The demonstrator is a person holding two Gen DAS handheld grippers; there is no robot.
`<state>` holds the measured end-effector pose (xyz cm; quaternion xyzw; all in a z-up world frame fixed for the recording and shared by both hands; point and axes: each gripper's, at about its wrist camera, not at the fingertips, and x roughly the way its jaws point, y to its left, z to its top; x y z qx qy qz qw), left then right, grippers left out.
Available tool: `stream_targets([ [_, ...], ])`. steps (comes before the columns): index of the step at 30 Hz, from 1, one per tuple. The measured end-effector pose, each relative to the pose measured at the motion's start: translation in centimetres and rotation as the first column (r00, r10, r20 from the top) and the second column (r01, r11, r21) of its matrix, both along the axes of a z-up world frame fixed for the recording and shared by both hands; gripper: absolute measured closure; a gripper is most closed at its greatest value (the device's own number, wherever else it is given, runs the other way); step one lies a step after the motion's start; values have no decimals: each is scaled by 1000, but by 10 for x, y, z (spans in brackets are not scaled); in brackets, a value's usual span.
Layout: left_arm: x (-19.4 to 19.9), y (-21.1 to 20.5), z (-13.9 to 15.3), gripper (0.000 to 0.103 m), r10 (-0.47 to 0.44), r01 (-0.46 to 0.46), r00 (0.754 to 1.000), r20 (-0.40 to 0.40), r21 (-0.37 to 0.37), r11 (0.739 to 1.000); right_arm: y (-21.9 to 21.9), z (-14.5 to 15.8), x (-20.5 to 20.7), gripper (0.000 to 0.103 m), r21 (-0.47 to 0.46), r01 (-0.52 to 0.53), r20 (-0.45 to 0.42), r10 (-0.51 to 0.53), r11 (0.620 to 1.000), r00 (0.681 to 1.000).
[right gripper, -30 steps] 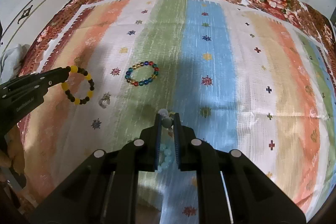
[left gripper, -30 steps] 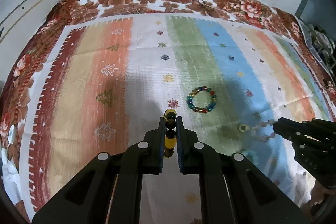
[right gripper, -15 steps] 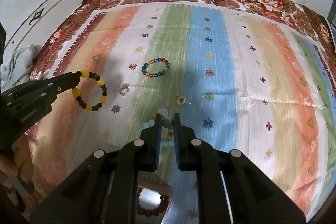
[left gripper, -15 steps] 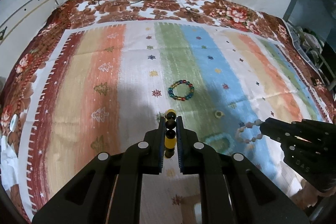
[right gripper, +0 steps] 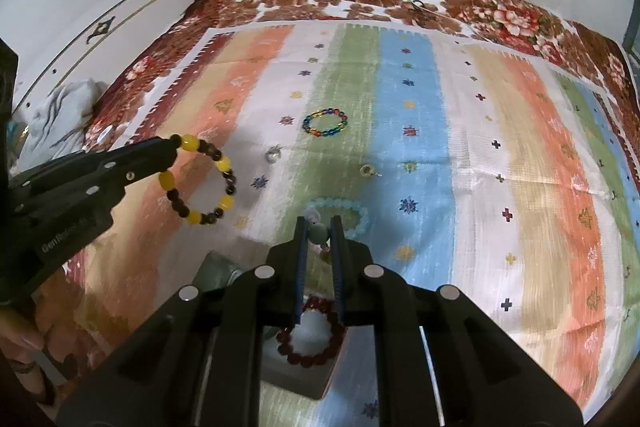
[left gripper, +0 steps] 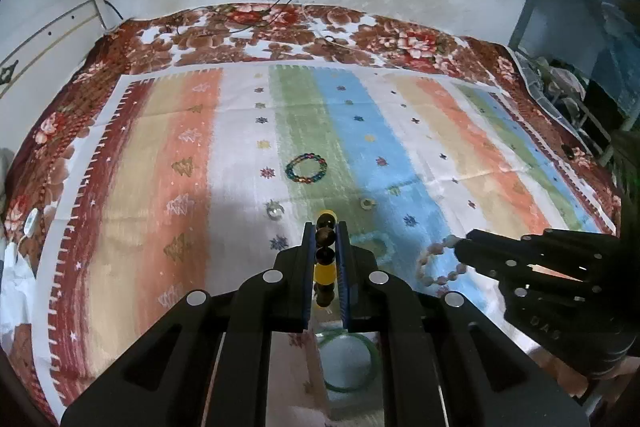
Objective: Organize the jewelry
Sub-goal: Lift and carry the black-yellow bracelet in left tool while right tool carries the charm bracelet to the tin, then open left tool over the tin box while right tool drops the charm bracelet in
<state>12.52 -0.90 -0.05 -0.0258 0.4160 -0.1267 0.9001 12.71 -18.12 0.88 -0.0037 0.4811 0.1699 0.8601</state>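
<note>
Bracelets (right gripper: 200, 183) (left gripper: 436, 263), apparently lifted, hang pinched in each claw (left gripper: 326, 227) (right gripper: 318, 225).

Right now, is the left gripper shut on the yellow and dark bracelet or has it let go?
Shut on it: the left gripper pinches the yellow and dark bead bracelet, which hangs off the striped cloth.

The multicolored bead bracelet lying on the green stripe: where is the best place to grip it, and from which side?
The multicolored bead bracelet lies flat as an open ring on the striped cloth. Probably come from above, one finger inside the ring and one outside, and pinch its near arc, the closest part.
</note>
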Motion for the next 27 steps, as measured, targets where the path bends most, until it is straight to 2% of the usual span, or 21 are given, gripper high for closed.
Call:
stream_targets([
  [9, -37, -9, 2, 94, -32, 32, 999, 21, -5, 999, -2, 2, -32, 90, 23, -21, 5, 21, 1000, 1000],
  [15, -55, -9, -8, 94, -39, 39, 999, -3, -13, 999, 0, -8, -47, 90, 20, -35, -17, 35, 999, 999],
  [27, -61, -18, -27, 94, -57, 58, 997, -50, 12, 998, -2, -22, -48, 90, 11, -39, -57, 39, 999, 998],
])
